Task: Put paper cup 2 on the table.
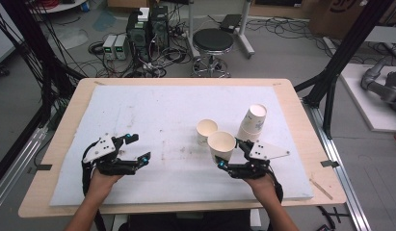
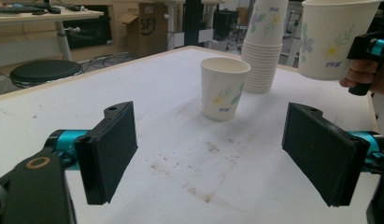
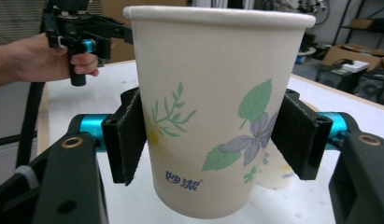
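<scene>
A paper cup with flower print (image 3: 213,107) is held upright between the pads of my right gripper (image 3: 213,144), clear of the white mat. From above, this cup (image 1: 221,144) and the right gripper (image 1: 229,155) are at the front right. A second single cup (image 1: 206,130) stands on the mat just behind it, and a tilted stack of cups (image 1: 253,122) stands to its right. My left gripper (image 1: 139,147) hovers open at the front left with nothing between its pads. The left gripper view has the standing cup (image 2: 224,88), the stack (image 2: 264,46) and the held cup (image 2: 334,37) ahead.
A white foam mat (image 1: 162,110) covers most of the wooden table (image 1: 70,120). A black stool (image 1: 213,41) and electronics with cables (image 1: 147,29) sit on the floor beyond the far edge. Black frame posts (image 1: 340,57) stand at both sides.
</scene>
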